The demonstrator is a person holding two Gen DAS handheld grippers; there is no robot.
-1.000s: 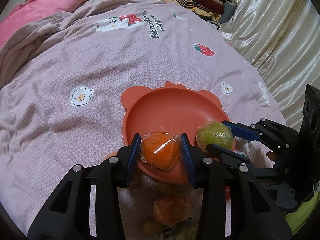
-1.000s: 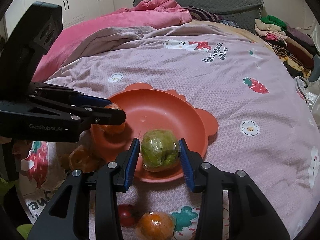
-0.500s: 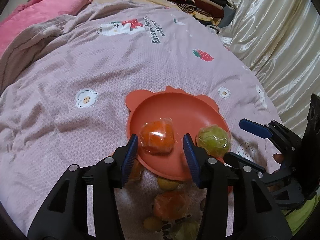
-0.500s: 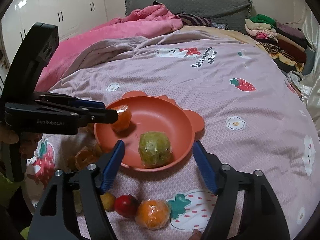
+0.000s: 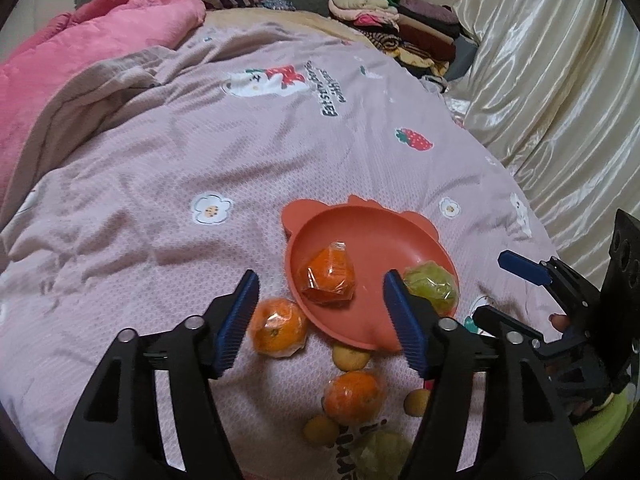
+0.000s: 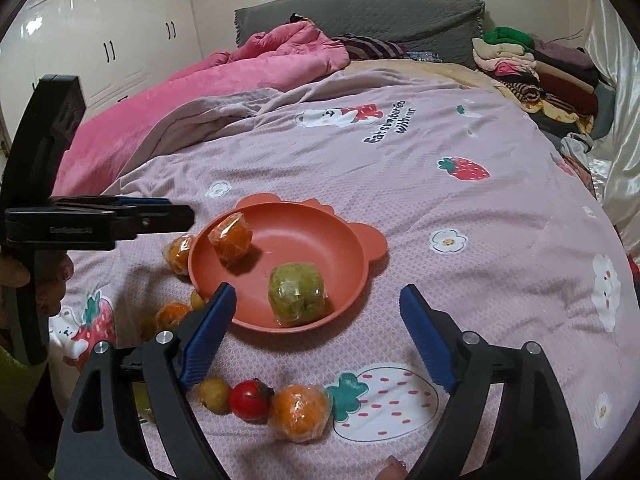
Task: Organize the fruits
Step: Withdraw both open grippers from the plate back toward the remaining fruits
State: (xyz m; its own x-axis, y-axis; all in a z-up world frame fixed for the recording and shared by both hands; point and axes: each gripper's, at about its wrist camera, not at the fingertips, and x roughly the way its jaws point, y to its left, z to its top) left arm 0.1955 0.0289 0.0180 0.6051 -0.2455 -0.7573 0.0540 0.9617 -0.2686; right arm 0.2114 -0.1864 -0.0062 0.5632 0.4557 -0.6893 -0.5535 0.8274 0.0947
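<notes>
A: Both fruits are down. The left gripper (image 5: 318,300) had the plastic-wrapped orange (image 5: 330,278) pinched a second ago; now its fingers are spread wide and empty, and the orange lies in the orange-red bear-eared silicone plate (image 5: 356,224), toward its left side.

B: And the right gripper (image 6: 318,322)?

A: Same story. Its fingers are spread and hold nothing, drawn back from the plate. The wrapped green fruit (image 6: 297,294) it carried rests near the plate's front rim.

B: So two are organised. What is left on the pink printed bedspread (image 6: 460,216)?

A: Plenty. Beside the plate's left edge lies another wrapped orange (image 5: 277,326). In front of the plate there is a small yellow fruit (image 5: 351,356), a wrapped orange below it (image 5: 353,397), and more small yellow ones nearby. The right wrist view shows a red tomato-like fruit (image 6: 251,398) between a yellow fruit (image 6: 214,394) and a wrapped orange (image 6: 300,412), in a row.

B: I'd judge the task under way but far from done; each gripper is free to take a nearby loose fruit.
</notes>
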